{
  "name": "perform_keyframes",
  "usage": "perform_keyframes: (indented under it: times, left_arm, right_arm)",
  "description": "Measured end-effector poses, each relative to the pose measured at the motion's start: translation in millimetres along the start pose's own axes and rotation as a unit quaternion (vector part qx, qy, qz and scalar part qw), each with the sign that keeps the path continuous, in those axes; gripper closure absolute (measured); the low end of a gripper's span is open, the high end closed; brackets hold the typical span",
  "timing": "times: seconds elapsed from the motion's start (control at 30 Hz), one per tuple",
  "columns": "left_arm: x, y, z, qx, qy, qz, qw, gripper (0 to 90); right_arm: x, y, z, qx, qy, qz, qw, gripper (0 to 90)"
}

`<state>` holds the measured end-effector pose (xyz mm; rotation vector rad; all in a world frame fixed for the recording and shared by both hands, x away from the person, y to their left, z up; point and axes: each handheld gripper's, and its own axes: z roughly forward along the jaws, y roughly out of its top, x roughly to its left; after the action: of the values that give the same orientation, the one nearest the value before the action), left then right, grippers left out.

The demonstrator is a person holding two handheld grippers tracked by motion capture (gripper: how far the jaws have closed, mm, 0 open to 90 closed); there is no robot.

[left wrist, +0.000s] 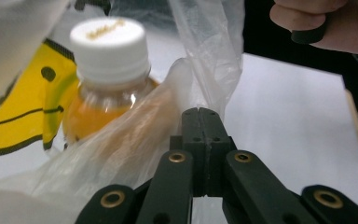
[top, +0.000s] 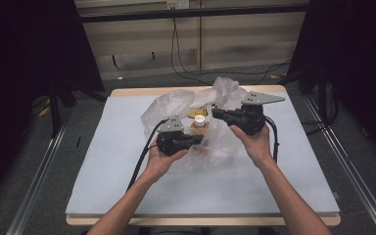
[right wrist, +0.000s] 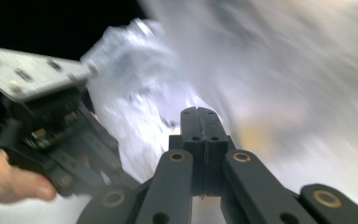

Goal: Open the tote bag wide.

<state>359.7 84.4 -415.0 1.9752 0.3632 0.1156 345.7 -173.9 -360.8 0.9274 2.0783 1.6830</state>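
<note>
Lab: curtained rig, padded table (top: 127, 196)

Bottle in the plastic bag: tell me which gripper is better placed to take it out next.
Probably the left gripper. In its own view the bottle stands upright just ahead. But its jaws are shut on the plastic bag, so it must release first. The right gripper sits at the bag's far side, also shut.

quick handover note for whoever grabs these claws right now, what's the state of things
Left claw: jaws shut, pinching a fold of the clear plastic bag.
Right claw: jaws shut at the bag's far side; whether film is caught between them is blurred.
Orange drink bottle, white cap on, stands upright among the bag's folds in mid-table, beside a yellow packet.
Done: bag gripped on the left.
Left: probably to work the bag round or off the bottle; confirm the right-hand grip first.
</note>
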Motion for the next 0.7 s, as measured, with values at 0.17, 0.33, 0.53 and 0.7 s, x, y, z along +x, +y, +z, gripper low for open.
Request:
perform_keyframes:
  times: [0.17, 0.33, 0.53, 0.7]
  left_arm:
    - [3.5, -7.0, 1.3, 0.011, 0.004, -0.004, 0.9999, 90.0]
    - [5.5, -20.0, 4.0, 0.014, 0.001, -0.019, 0.9997, 90.0]
    - [10.9, -35.3, 8.5, 0.032, -0.001, -0.029, 0.9991, 90.0]
    - [17.2, -42.8, 8.7, 0.038, 0.002, -0.041, 0.9985, 90.0]
  right_arm:
    - [-5.6, -18.8, 13.2, 0.020, 0.003, 0.013, 0.9997, 90.0]
    - [-12.2, -37.4, 18.5, 0.032, 0.000, 0.027, 0.9991, 90.0]
    - [-13.5, -60.6, 24.0, 0.056, 0.003, 0.034, 0.9979, 90.0]
    - [-19.8, -73.7, 25.2, 0.071, -0.003, 0.044, 0.9965, 90.0]
